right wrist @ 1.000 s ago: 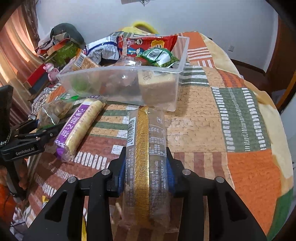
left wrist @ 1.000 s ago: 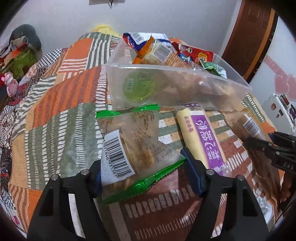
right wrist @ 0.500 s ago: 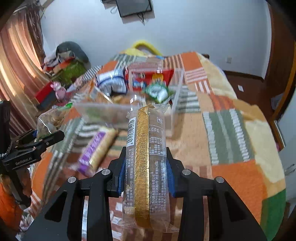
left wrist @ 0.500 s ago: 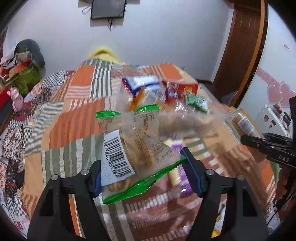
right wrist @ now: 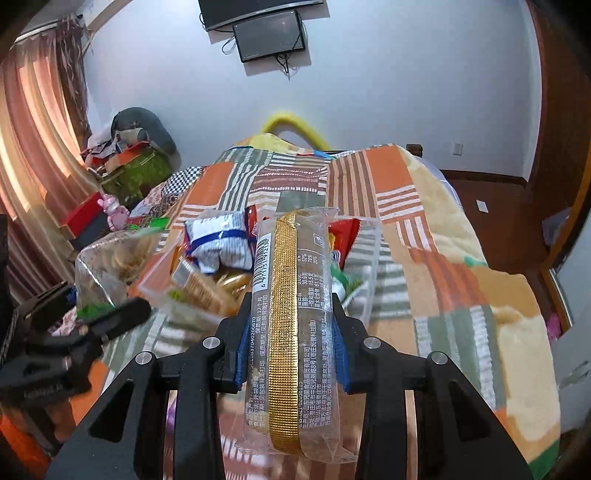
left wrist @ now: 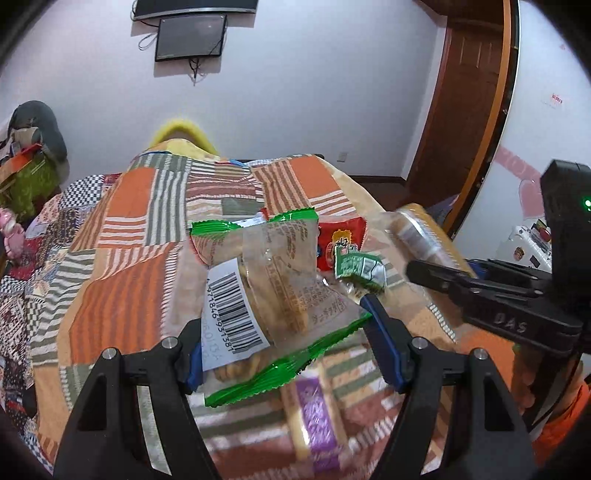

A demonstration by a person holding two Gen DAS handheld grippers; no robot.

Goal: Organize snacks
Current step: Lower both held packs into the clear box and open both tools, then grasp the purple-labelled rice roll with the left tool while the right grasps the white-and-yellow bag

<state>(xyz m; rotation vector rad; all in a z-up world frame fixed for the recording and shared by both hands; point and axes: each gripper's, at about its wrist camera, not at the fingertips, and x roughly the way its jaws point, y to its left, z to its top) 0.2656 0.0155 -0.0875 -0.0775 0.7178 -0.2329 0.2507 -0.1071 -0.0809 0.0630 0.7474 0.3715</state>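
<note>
My left gripper [left wrist: 284, 339] is shut on a clear cracker packet with green edges and a barcode label [left wrist: 269, 295], held up above the bed. My right gripper [right wrist: 290, 332] is shut on a long clear packet with a gold strip [right wrist: 291, 325], also lifted. The clear plastic bin [right wrist: 365, 258] of snacks sits on the patchwork blanket ahead, holding a blue-white bag [right wrist: 218, 240], a red packet [left wrist: 340, 240] and a green packet [left wrist: 358, 266]. A purple-wrapped roll [left wrist: 314, 413] lies on the blanket below my left gripper. The right gripper shows at the right of the left wrist view [left wrist: 436, 266].
The patchwork blanket [left wrist: 122, 288] covers the bed. Clutter and a pink toy [right wrist: 114, 210] lie at the left by the curtain. A wooden door [left wrist: 469, 110] stands at the right. A screen [right wrist: 269, 33] hangs on the far wall.
Both grippers have risen with their packets and tilted up. The bin now sits lower and farther in view, and the wall and screen have come into sight.
</note>
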